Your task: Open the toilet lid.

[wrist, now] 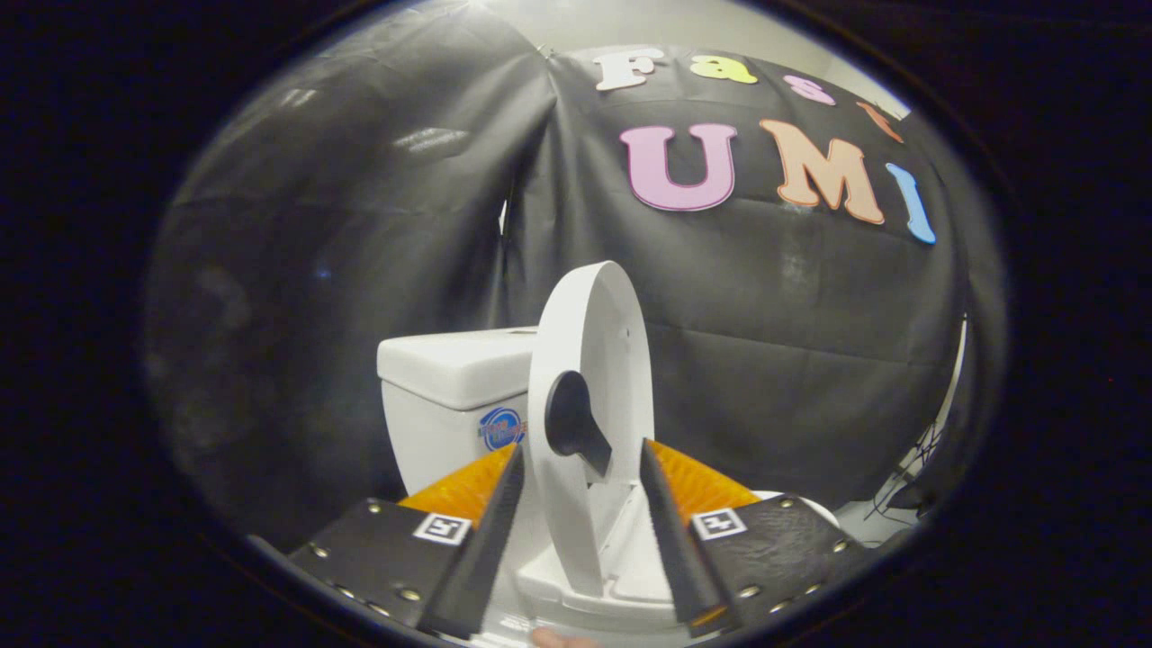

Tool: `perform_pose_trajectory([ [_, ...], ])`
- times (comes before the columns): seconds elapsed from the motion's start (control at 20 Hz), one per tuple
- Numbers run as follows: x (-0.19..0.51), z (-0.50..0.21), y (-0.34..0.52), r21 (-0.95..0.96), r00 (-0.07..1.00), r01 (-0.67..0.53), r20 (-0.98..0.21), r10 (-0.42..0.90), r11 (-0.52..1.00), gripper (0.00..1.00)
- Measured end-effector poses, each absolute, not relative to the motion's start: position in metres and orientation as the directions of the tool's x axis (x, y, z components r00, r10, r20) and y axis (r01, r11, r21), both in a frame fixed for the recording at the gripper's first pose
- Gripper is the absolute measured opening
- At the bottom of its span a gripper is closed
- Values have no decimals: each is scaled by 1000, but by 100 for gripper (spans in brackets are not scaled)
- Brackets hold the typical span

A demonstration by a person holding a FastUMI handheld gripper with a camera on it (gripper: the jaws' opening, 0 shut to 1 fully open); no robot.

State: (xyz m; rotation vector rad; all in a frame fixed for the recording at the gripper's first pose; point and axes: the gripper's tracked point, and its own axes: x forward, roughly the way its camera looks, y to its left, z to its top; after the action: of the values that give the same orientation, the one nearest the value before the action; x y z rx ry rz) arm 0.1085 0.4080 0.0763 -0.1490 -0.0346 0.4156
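the toilet lid (589,360) stands raised and close to upright, seen almost edge-on, rising from the near part of the toilet and leaning slightly back toward the tank (450,396), which sits behind it and to its left. a dark knob-like handle (571,427) is fixed on the lid's face, low down, just above the fingertips. the claw (580,504) is spread open with the lid standing between its two fingers; there looks to be a gap on each side, so the fingers straddle the lid rather than press on it, though whether the left finger brushes the lid's edge cannot be told for sure. below the lid, between and just beyond the fingers, the white rim and hinge area of the toilet bowl (630,576) show, with the lid's lower end meeting it there. judged from how things stand, the task is nearly or fully done: the lid is already lifted off the bowl and stands high. what may be left is only to see that it rests back against the tank and stays up by itself, then draw the claw clear without tipping it forward. farther out, the booth's dark cloth wall (360,225) hangs behind the toilet, and some thin cables (904,472) trail at the far right.
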Motion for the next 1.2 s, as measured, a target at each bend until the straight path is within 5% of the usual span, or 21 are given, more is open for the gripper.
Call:
perform_pose_trajectory([
  [0.1,102,80,403,-121,909,-413,2,416,903,90],
  [1.2,85,136,217,8,950,-311,13,311,950,90],
])
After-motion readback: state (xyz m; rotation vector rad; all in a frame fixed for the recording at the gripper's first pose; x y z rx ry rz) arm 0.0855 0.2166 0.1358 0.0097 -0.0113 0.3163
